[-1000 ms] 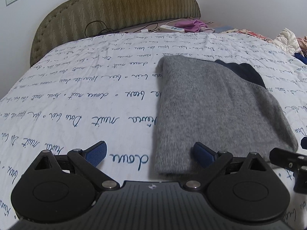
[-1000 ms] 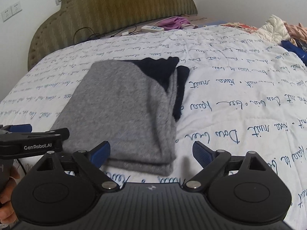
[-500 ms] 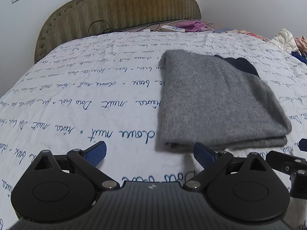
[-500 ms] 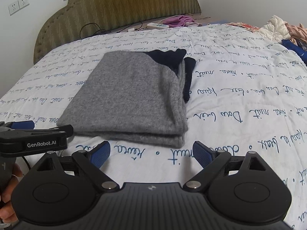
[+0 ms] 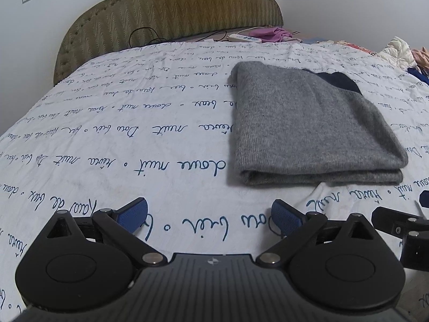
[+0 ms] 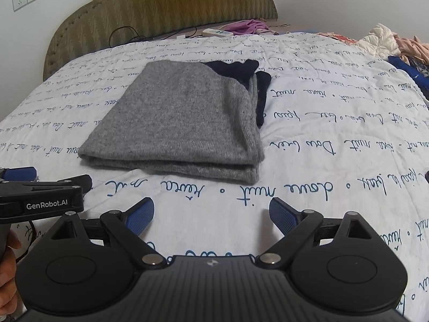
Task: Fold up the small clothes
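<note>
A grey knitted garment (image 5: 308, 123) (image 6: 182, 123) lies folded into a flat rectangle on the bed, with a dark navy part (image 6: 241, 69) showing at its far right corner. My left gripper (image 5: 210, 216) hovers open in front of the garment's near left corner, apart from it, nothing between its blue pads. My right gripper (image 6: 211, 216) is open too, just short of the near folded edge, empty. The left gripper's body (image 6: 40, 196) appears at the left edge of the right wrist view, held by a hand (image 6: 8, 268).
The bed has a white quilt (image 5: 107, 139) printed with blue script and an olive padded headboard (image 5: 171, 8). A power strip (image 5: 244, 37) and purple cloth (image 5: 273, 30) lie by the headboard. Loose clothes (image 6: 396, 45) are piled at the far right.
Both grippers have drawn back towards the near side of the bed. The folded garment now lies farther ahead of the fingers, untouched and unmoved.
</note>
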Demonstrator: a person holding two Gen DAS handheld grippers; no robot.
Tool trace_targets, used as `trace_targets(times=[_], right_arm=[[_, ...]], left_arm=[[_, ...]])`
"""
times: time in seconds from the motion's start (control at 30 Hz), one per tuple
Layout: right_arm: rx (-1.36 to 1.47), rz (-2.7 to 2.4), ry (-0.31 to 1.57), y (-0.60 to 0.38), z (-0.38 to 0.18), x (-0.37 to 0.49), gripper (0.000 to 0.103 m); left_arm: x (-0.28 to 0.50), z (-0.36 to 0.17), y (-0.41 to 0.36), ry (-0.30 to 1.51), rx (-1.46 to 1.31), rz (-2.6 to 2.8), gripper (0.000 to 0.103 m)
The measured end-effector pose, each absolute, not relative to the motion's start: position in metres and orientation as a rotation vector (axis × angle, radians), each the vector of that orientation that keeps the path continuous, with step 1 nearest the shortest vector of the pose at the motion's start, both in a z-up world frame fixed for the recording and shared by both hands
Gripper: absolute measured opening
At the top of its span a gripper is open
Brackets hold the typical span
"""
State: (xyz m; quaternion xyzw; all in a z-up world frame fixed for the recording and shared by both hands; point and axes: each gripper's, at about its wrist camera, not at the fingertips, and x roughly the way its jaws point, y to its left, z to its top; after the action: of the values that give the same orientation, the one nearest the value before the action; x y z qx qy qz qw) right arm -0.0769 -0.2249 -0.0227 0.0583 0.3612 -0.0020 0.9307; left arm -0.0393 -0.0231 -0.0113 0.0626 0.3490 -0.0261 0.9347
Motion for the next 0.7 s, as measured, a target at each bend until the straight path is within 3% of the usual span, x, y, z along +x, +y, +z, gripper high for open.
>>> trace_targets(times=[0.7], right_arm=[[0.101,-0.030,0.744,-0.2241,-0.0319,-0.0713,0.094]], left_arm=[[-0.0361,-0.0202,-0.0162,0.716,0.089,-0.057,0.103]])
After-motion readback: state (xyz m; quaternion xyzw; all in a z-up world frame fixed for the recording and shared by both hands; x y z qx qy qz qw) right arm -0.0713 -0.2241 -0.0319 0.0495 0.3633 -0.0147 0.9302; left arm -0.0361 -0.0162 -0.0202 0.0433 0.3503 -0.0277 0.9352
